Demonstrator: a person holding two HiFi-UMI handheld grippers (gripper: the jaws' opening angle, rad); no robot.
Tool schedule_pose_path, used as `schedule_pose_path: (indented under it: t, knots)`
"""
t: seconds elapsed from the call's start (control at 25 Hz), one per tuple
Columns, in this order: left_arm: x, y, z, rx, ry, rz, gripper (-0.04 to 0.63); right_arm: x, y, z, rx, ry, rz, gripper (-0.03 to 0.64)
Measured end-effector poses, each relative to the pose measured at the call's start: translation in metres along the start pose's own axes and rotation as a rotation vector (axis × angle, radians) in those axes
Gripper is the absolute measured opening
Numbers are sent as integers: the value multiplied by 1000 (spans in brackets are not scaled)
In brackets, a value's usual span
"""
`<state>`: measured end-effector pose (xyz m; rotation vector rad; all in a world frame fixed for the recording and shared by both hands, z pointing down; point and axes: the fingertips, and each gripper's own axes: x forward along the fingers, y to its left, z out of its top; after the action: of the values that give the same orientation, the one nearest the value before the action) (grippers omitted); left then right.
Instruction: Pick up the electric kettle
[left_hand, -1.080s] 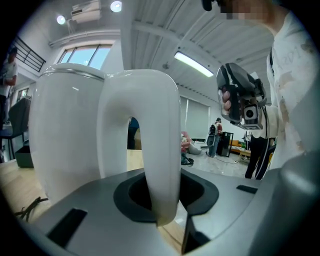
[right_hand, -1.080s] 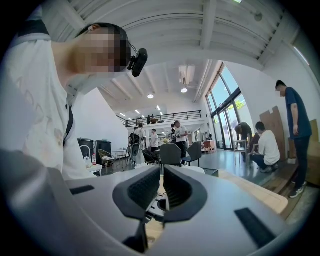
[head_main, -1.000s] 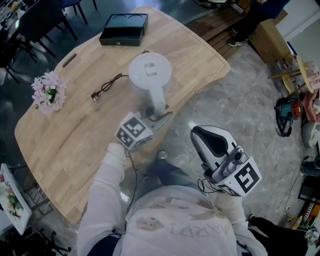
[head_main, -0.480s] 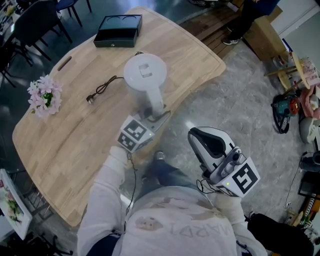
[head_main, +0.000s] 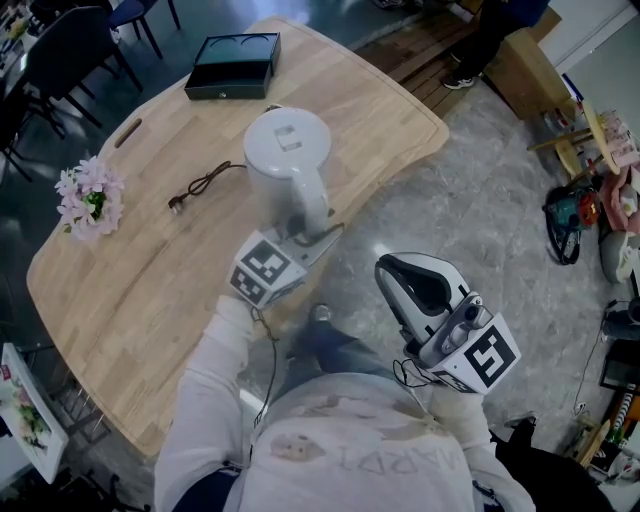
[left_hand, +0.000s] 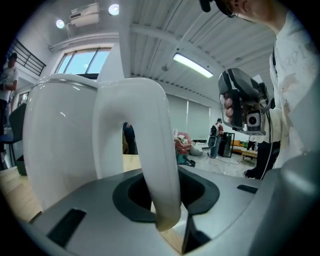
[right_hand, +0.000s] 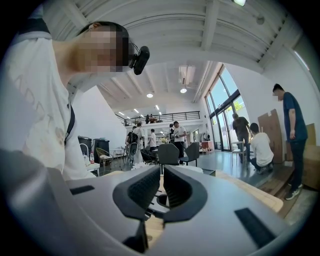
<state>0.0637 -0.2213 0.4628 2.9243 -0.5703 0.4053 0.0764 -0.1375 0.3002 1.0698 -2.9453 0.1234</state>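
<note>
The white electric kettle (head_main: 288, 150) is over the wooden table (head_main: 130, 280), its lid facing the head view. Its looped handle (left_hand: 150, 150) runs between the jaws of my left gripper (head_main: 312, 233), (left_hand: 161, 200), which is shut on it; the jaws have just eased open a touch, with the handle still between the pads. From above I cannot tell whether the kettle's bottom touches the table. My right gripper (head_main: 390, 272), (right_hand: 161, 189) hangs off the table's near right edge, shut and with nothing between its pads.
A black cord with a plug (head_main: 203, 183) lies left of the kettle. A black box (head_main: 232, 62) sits at the table's far end and a bunch of pink flowers (head_main: 88, 195) at its left. Chairs (head_main: 60, 40) stand beyond; tools (head_main: 565, 215) lie on the floor at right.
The head view has drifted slightly. The left gripper keeps its hold on the kettle handle and the right gripper has stayed where it was.
</note>
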Motion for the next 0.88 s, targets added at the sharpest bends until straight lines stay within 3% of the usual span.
schedule_pose_path:
  t: [0.48,0.88]
  knots:
    - [-33,-21,39,87,-48,3,106,1,17,9,-14,-27,21,29]
    - [-89,-72,84,181,-104,-1,106,-7,49,21,-40,-62,33,29]
